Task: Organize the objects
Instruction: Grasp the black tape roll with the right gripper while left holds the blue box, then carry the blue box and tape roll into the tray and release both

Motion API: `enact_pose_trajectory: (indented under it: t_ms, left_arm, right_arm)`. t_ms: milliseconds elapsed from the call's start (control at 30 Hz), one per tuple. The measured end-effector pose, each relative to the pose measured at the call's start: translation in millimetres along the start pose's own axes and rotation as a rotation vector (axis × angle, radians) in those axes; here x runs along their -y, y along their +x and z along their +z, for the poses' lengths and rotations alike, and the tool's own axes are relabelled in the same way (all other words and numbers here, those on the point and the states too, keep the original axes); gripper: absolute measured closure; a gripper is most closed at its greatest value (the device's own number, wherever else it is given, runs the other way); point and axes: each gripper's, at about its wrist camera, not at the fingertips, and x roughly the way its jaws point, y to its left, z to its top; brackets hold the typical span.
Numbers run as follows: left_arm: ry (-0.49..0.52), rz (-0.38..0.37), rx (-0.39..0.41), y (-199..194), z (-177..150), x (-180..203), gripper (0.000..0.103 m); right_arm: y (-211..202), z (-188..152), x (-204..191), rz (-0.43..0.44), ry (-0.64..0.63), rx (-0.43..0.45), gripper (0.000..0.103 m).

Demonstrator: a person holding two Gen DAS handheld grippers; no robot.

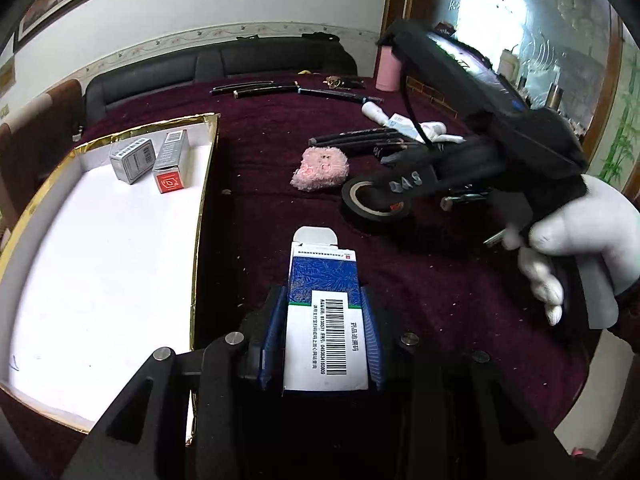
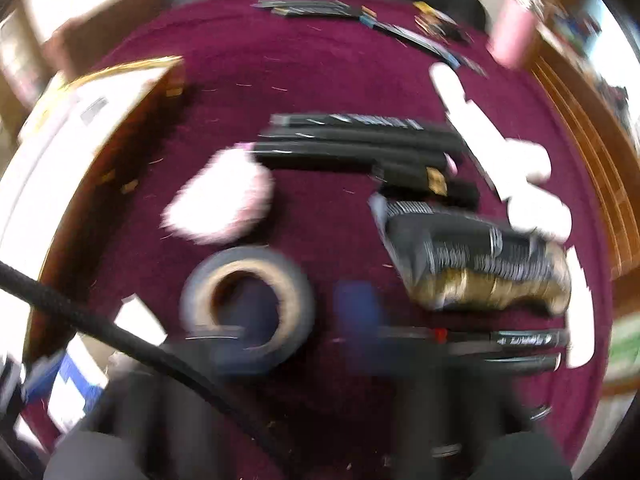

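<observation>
Maroon cloth covers the worktop (image 1: 280,140), with a dark sofa and pale wall behind its far edge. Over the near edge, the left tongs (image 1: 326,328) grip a blue-and-white medicine carton (image 1: 326,320) by its sides, barcode up, its end flap open and pointing away. Left of them lies a white, gold-rimmed tray (image 1: 120,240) holding two small grey boxes (image 1: 150,160) near its far right corner.

The right tongs (image 1: 376,196), closed with nothing seen between them, point steeply down with their tips at a roll of black tape (image 1: 374,208) lying flat near the middle of the worktop. A white-gloved hand (image 1: 572,240) holds their handle at the right. Just beyond the tape lies a pink fluffy toy (image 1: 320,168), then a row of black sticks (image 1: 356,140) and a white tube (image 1: 376,114). A black-and-gold packet (image 2: 480,264) lies right of the tape. More dark sticks (image 1: 260,89) lie along the far edge, with a pink cup (image 1: 388,68) at the far right.

The right wrist view is heavily smeared, so its small items cannot be made out.
</observation>
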Motion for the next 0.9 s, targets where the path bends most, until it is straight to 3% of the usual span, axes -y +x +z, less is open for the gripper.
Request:
enact_pose_trajectory:
  t_ms: [100,233,433,600,733,900]
  left_arm:
    - [-0.026,-0.022,0.014,-3.9,-0.6,-5.4,0.074]
    - [-0.073,-0.076,0.042,-9.7,0.5,-14.5,0.074]
    - [-0.099,-0.089,0.061,-19.0,6.9,-16.5,0.074]
    - [-0.104,-0.042,0.117,-43.1,18.8,-23.3,0.074]
    - [-0.152,0.005,0.162,-65.3,35.7,-53.9,0.074]
    - [-0.169,0.156,0.181,-82.9,64.0,-114.1,0.073]
  right_arm:
    - [-7.8,-13.7,-12.5,-0.040,-0.071,0.063,0.092]
    - [-17.5,-27.2,5.7,0.060,-0.002,0.112,0.092]
    - [-46.0,-32.5,17.7,0.157,0.053,0.201,0.092]
    - [-74.3,-26.6,15.1,0.227,0.048,0.281,0.091]
    - [-92.2,-10.4,-3.3,0.298,0.013,0.313,0.091]
    - [-95.0,24.7,-42.7,0.385,-0.032,0.304,0.091]
